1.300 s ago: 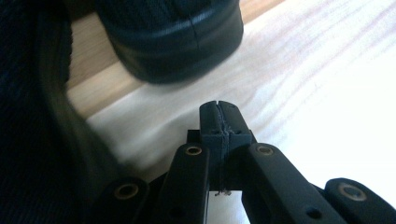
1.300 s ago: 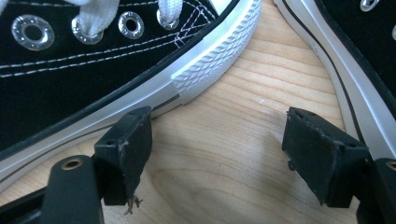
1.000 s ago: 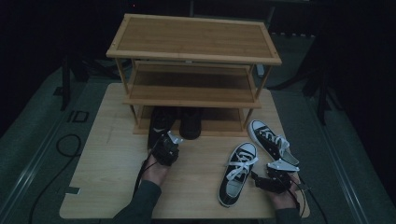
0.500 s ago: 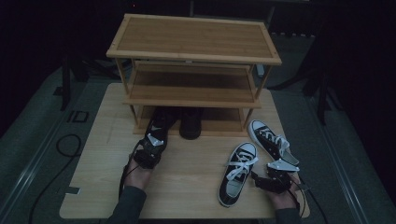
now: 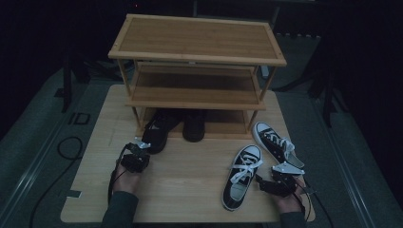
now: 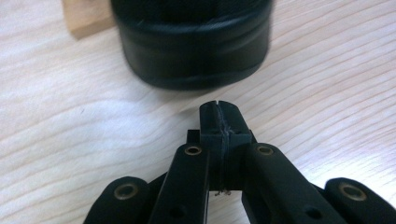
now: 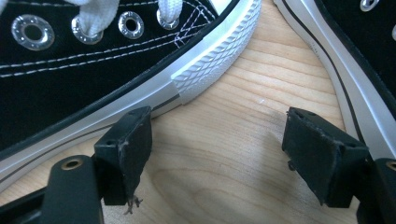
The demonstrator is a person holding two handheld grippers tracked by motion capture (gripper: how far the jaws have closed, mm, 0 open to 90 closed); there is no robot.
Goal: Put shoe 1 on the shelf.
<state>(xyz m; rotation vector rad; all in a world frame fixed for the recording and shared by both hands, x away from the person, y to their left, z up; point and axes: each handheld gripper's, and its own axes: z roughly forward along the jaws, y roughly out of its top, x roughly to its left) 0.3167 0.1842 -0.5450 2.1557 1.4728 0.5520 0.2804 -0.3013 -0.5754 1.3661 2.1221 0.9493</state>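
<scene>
Left claw (image 5: 139,151) is sitting low over the worktop (image 5: 190,190) toward the left edge, jaws pinched fully together with nothing between them. In the left gripper view (image 6: 218,119) you can see the two tips pressed flat against each other, and just past them the rounded heel of a black shoe (image 6: 191,44), close but not touching. From the high view that black shoe (image 5: 159,130) has its heel poking out of the front of the bottom shelf of the wooden shoe rack (image 5: 197,42), which stands along the far edge of the worktop. A second black shoe (image 5: 194,124) is right beside it, tucked further under.

Right claw (image 5: 266,183) is down near the front right corner, jaws spread wide and holding nothing. The right gripper view (image 7: 215,140) shows bare wood between the two pads. One pad sits right up against the white rubber sole of the nearer sneaker (image 7: 93,70); can't tell if it's actually touching. The other sneaker (image 7: 355,56) runs along the opposite side of that view.

Both are black canvas with white laces. The nearer sneaker (image 5: 242,175) lies angled, toe pointing to the front edge, and the other sneaker (image 5: 274,142) is just beside it, closer to the right edge.
</scene>
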